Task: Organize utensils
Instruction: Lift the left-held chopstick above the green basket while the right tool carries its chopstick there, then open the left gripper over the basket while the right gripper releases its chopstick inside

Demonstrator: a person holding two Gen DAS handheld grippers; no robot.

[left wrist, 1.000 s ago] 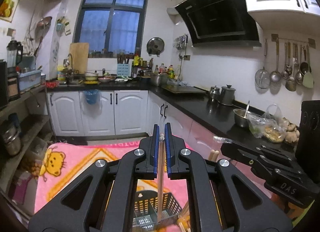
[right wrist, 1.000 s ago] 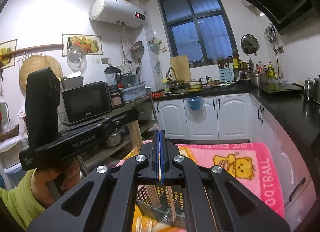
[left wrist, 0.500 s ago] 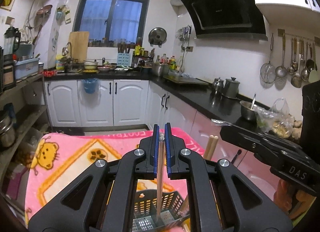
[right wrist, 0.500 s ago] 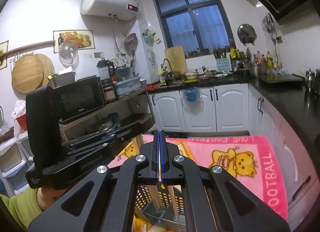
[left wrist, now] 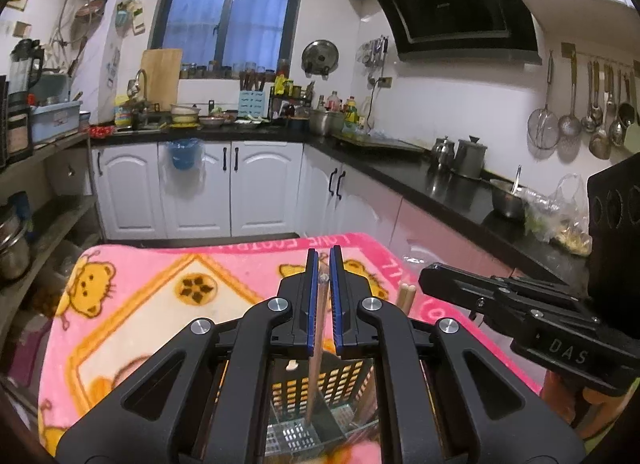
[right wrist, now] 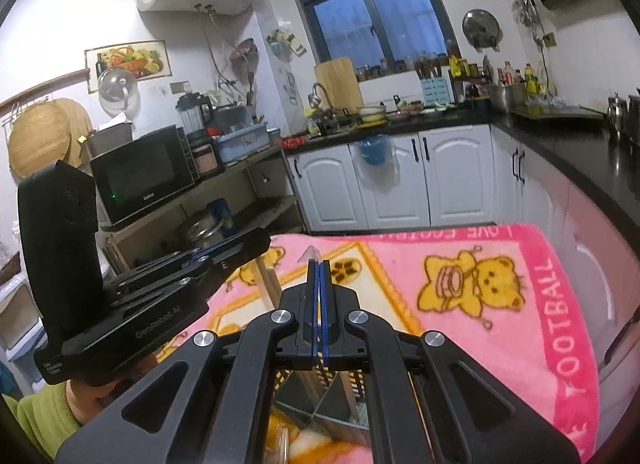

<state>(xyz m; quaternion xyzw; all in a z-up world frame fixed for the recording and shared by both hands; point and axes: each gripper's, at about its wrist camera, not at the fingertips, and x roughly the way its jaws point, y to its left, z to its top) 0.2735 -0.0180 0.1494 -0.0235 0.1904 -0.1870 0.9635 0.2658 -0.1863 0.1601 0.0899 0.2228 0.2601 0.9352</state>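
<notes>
My left gripper (left wrist: 324, 264) is shut on a wooden chopstick (left wrist: 316, 348) that hangs upright, its lower end inside the black mesh utensil basket (left wrist: 340, 384) below. Two more chopstick tips (left wrist: 406, 296) stick up from the basket to the right. My right gripper (right wrist: 319, 264) is shut on a thin clear utensil handle (right wrist: 312, 253) whose tip pokes out past the fingers; its lower end hangs over the basket (right wrist: 320, 388). The right gripper body (left wrist: 520, 316) shows at right in the left wrist view, and the left gripper body (right wrist: 132, 296) at left in the right wrist view.
The basket stands on a pink bear-print towel (left wrist: 160, 296) (right wrist: 500, 284) over a table. Black counters (left wrist: 440, 184) with pots run along the right wall. A shelf with a microwave (right wrist: 140, 172) stands on the left.
Both views have tilted downward, showing more of the pink towel. The left gripper's chopstick has sunk deeper into the basket. Both grippers stay shut.
</notes>
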